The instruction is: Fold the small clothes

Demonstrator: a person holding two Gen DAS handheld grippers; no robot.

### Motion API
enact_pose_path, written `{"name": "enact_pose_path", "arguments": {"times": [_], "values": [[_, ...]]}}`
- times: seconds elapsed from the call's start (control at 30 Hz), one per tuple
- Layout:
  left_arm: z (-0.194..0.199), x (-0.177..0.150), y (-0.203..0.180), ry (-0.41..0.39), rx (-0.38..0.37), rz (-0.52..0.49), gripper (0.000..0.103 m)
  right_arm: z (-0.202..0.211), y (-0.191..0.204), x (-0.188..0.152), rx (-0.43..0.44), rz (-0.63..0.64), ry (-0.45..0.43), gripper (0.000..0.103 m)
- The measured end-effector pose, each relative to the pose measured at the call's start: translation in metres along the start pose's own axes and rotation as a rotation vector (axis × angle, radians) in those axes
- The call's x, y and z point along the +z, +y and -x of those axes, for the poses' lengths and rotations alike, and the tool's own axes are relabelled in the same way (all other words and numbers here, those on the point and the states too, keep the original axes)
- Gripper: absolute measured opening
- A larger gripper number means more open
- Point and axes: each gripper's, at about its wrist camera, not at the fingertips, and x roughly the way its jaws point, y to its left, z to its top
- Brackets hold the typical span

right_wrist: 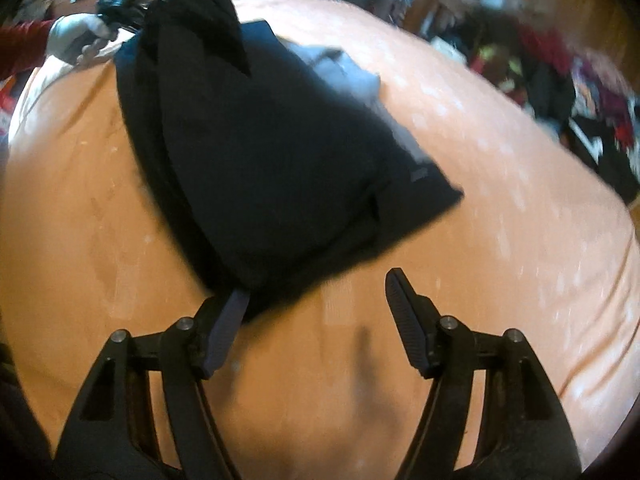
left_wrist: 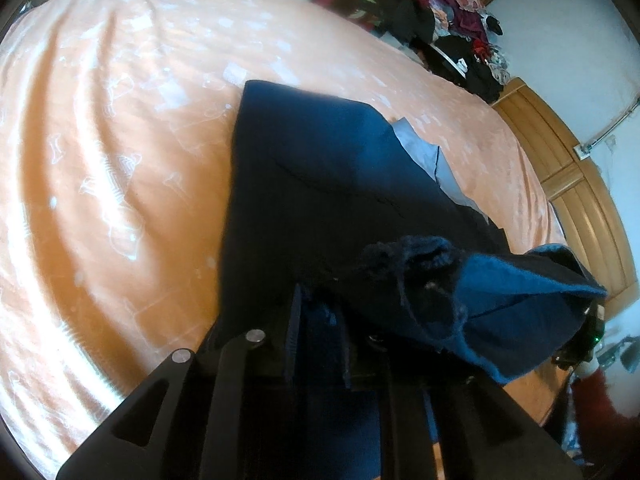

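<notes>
Left gripper (left_wrist: 320, 312) clamped on navy garment (left_wrist: 320, 168)

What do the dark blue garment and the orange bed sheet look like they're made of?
The garment looks like soft fleece or brushed knit, matte: its turned-up edge shows a fuzzy blue nap and loose threads. A smoother grey panel shows at one side. The bed sheet looks like thin woven cotton or a blend, with a slight sheen, fine wrinkles and a pale printed pattern.

A peach patterned bedsheet (left_wrist: 120, 160), a wooden headboard (left_wrist: 580, 184) and a heap of clothes (left_wrist: 452, 12) against a white wall (left_wrist: 568, 20).
</notes>
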Motion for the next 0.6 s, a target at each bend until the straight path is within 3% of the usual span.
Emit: {"name": "enact_pose_path", "arguments": {"times": [0.23,0.33,0.37,0.5,0.6], "values": [[-0.001,0.004,-0.004,0.002,0.017,-0.016,0.017,-0.021,-0.005,0.031,0.096,-0.02,-0.109,0.065],[0.001,0.007,-0.01,-0.012,0.025,-0.034,0.014,-0.033,-0.015,0.045,0.17,-0.083,-0.104,0.04],[0.003,0.009,-0.014,-0.022,0.023,-0.04,0.013,-0.033,-0.026,0.048,0.205,-0.15,-0.116,0.022],[0.019,0.025,-0.032,-0.093,-0.016,-0.071,0.012,-0.017,-0.076,0.053,0.295,-0.419,-0.237,0.012],[0.021,0.049,-0.042,-0.133,-0.034,-0.091,0.012,-0.028,-0.111,0.06,0.346,-0.566,-0.245,0.012]]}}
